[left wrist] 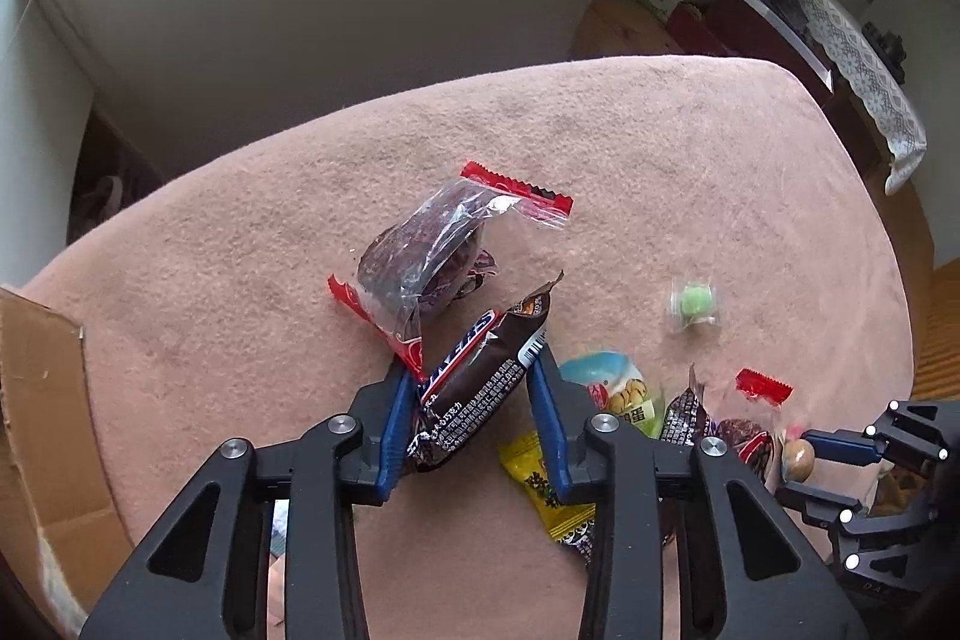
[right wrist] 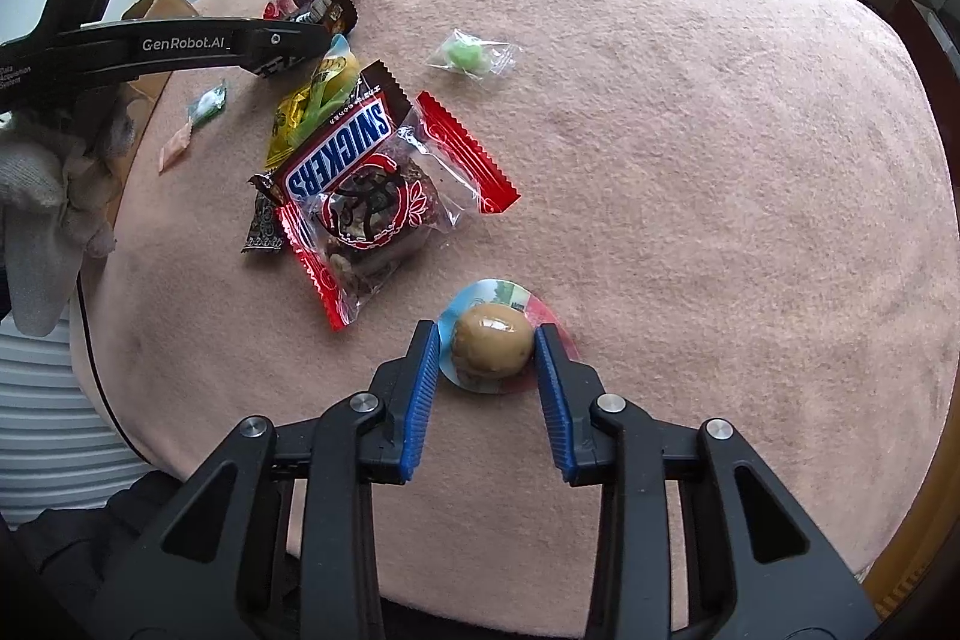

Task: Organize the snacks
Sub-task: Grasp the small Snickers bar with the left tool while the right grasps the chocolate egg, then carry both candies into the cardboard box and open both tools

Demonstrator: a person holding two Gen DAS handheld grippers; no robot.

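Snacks lay scattered on the pink table point(right wrist: 690, 130), awaiting sorting. The left gripper point(left wrist: 474, 370) was clamped on a Snickers bar point(left wrist: 480, 382) and a clear packet's point(left wrist: 420, 250) corner, seemingly for the box point(left wrist: 42, 400). The right gripper point(right wrist: 485, 340) had narrowed its jaws around a packed egg point(right wrist: 492, 349), right pad touching, grip uncertain.

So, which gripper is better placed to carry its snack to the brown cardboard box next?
Probably the left gripper: its jaws clamp the brown Snickers bar, and the cardboard box lies just to its left. The right gripper only straddles the brown packaged egg, farther away.
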